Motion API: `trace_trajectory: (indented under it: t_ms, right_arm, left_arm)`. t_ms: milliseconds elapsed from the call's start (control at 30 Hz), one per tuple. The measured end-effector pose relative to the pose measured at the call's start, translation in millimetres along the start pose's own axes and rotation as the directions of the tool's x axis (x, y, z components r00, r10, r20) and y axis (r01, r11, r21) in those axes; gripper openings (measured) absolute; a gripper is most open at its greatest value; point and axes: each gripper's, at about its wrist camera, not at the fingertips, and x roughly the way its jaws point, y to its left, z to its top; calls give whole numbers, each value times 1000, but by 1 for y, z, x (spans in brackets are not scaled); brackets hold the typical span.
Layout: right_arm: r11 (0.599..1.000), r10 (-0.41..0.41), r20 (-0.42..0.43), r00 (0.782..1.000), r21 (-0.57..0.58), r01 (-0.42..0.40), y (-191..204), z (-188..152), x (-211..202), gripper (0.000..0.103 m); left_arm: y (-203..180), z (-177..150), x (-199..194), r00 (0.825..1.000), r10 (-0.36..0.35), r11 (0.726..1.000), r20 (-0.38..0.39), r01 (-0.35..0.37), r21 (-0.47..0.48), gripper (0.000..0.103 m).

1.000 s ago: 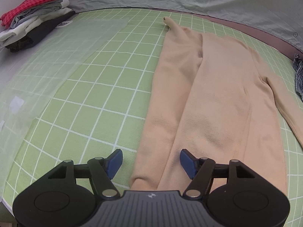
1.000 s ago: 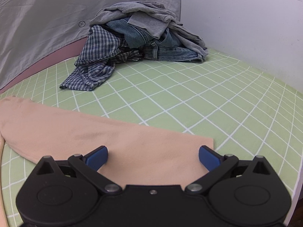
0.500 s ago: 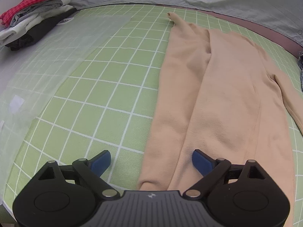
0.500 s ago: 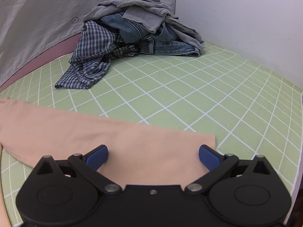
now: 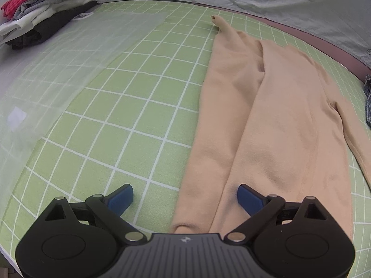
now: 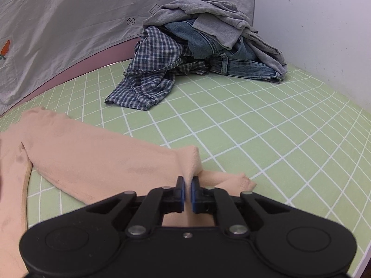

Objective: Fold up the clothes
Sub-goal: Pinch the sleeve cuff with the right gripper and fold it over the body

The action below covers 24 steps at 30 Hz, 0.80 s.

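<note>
Left gripper (image 5: 185,197): jaws are spread wide and nothing is gripped; the folded-in sleeve of the peach top is seen lying between the blue pads (image 5: 249,198), not pressed by them.

Right gripper (image 6: 188,193): jaws are pinched together on the other sleeve (image 6: 111,159) near its cuff, and a small ridge of fabric is bunched up right above the pads.

Peach long-sleeved top (image 5: 273,125): laid flat on the mat, stretched from about 6 o'clock up to 12 o'clock in the left wrist view, with the collar end at the far tip. One sleeve is folded along the body; the other is angled out toward 3 o'clock.

Green grid mat (image 5: 129,106): the whole work surface is covered by it.

Folded stack (image 5: 44,11): red checked piece on top, grey, white and black under it, parked at 10 o'clock, well apart from the top.

Unfolded pile (image 6: 204,53): plaid shirt, jeans and grey garment are heaped at 12 o'clock in the right wrist view.

Grey sheet (image 6: 69,30): hung behind the mat, carrot prints on it.
</note>
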Motion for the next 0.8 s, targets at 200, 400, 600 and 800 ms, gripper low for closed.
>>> trace_trajectory:
  t_ms: [200,400,600,800]
  right_arm:
    - [998,59,47,997,-22,-58,39,6,-23,6]
    - [978,207,53,977,-28,-205,113,3,-47,6]
    - [940,337,13,941,-60,-335,186,-18,-67,6]
    - [883,454,-70,888,-94,-459,224,-43,-83,9]
  left_arm:
    - [16,15,-10,999,-10,1000,34,11,-22,96]
    - [41,25,-12,999,-5,1000,33,6,-5,96]
    - [65,32,-8,1000,-17,1000,20,17,-3,96]
    - [77,37,-3,1000,-20,1000,8,20,8,96]
